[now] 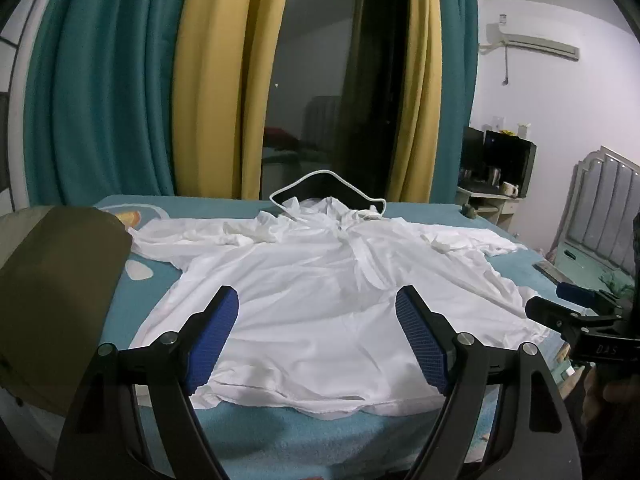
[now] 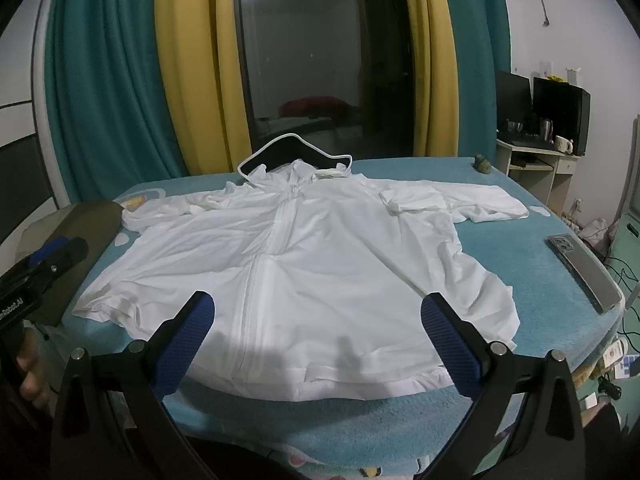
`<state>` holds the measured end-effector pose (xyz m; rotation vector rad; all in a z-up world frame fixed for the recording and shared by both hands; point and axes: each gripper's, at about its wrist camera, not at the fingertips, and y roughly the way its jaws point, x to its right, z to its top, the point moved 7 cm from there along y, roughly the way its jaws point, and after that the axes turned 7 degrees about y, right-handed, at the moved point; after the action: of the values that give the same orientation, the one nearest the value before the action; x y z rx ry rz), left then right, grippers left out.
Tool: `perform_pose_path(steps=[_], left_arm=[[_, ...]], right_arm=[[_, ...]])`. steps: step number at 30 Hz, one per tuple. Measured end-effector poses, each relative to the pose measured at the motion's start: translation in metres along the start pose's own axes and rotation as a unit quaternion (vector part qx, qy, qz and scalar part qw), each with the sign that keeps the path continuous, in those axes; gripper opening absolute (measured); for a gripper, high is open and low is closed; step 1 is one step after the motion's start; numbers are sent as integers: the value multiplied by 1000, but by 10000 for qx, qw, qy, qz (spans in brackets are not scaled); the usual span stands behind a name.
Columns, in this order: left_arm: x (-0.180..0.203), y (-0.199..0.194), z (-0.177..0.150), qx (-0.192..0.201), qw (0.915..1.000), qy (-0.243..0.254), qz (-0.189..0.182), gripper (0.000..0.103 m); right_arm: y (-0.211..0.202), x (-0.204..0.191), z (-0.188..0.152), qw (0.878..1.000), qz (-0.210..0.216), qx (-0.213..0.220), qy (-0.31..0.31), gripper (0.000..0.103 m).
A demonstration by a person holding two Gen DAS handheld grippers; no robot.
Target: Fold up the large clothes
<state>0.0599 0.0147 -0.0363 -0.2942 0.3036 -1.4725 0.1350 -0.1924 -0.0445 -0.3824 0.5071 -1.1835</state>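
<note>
Clearly the jacket [image 2: 296,280] lies spread front-up across the bed [image 2: 520,264], zipper running from hem to collar, hood at the far end and hem nearest the cameras. Its sleeves reach out to either side: the right one lies fairly flat, with a small folded patch of cloth near the shoulder; the left one is bunched and creased beside the hood. A white-edged visor [image 2: 296,148] stands up at the hood, against the dark window beyond the jacket.

Both claws hang just short of the hem and touch nothing. The left claw [image 1: 318,344] has its blue pads wide apart, with cloth visible between them; the right claw [image 2: 318,344] is equally spread and empty. In each view the other claw shows at the edge, level with the jacket's side.

No fold seems made yet, so I judge this the opening step: the garment is laid out, not yet gathered. The next move likely calls for a claw on each side, pinching a sleeve or shoulder and carrying it across toward the zipper. The thin cloth will probably slide and wrinkle, so a firm pinch on a seam or edge would serve best.

Right of the jacket a phone [image 2: 584,272] lies on the bed, apart from the sleeve; left of it sits an olive cushion [image 1: 56,292], touching the left sleeve's end.
</note>
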Motion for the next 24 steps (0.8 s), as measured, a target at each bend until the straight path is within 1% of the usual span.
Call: perform_pose_path(steps=[24], left_arm=[[-2,-1,4,-80,10000,-26,0,84]], right_arm=[[4,0,-1,10000,24,-68,28,102]])
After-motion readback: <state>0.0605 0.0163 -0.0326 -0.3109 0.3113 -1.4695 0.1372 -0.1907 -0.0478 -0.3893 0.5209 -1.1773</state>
